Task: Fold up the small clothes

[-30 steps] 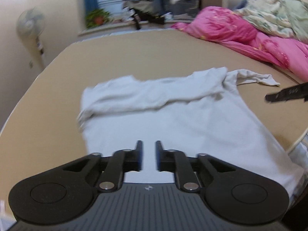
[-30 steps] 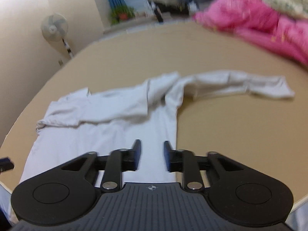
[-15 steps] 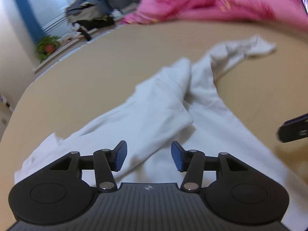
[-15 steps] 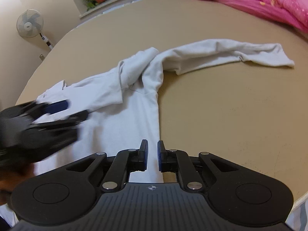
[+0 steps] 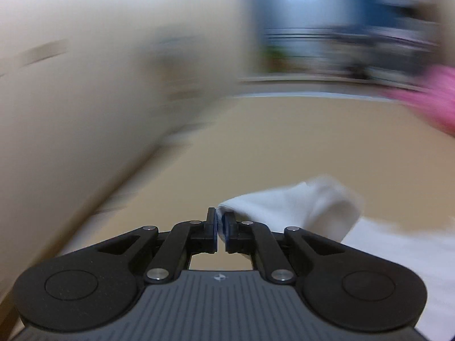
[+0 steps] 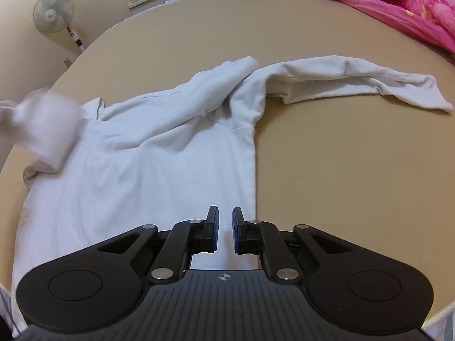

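left gripper (image 5: 219,225) just closed on white shirt (image 5: 298,207) sleeve (now lifted, blurred)

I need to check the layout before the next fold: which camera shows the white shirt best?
The right wrist view: the white shirt lies spread on the tan surface, one sleeve stretched right. The left wrist view is blurred, showing only a bunched piece pinched in the left gripper.

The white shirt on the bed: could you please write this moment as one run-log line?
left tool: just closed on shirt's left sleeve, lifted | right tool: shut, empty, over shirt hem | right sleeve: flat on bed
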Motion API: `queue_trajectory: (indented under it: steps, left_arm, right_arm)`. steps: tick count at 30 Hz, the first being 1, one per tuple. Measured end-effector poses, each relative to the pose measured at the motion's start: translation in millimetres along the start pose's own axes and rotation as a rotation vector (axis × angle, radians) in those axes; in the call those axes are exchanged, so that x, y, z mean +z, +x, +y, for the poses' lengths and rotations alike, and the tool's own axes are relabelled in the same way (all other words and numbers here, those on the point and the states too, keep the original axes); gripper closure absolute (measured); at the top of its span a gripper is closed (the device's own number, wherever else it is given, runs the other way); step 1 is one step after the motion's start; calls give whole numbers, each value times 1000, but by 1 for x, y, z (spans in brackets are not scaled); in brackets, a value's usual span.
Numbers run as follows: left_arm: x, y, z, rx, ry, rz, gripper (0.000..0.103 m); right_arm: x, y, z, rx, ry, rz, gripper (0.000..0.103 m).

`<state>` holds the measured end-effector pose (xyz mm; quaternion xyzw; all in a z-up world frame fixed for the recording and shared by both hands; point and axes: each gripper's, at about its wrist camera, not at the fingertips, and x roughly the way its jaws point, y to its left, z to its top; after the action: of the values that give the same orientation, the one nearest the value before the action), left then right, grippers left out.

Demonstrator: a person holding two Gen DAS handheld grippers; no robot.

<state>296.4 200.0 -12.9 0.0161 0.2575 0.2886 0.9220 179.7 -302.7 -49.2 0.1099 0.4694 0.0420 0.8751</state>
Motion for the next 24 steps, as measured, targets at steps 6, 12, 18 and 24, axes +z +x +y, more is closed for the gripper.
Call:
queue_trajectory:
  steps: [6,12,18,24]
  left_arm:
    - [-29,67,120,286,-320,192,78]
    - [-23,54,4,-200,-106,149,67]
    - [-56,89,-84,-414,68,332,62]
    - [-80,136,-103,-370,166,469,57]
  right_arm:
    - [-3,6,3,-19,19,5,92]
    - [10,8,-8,-49,82,-72,92]
    - [47,-6,-65,-44,285,-295,92]
    - [80,0,-161,5,542,-478,77]
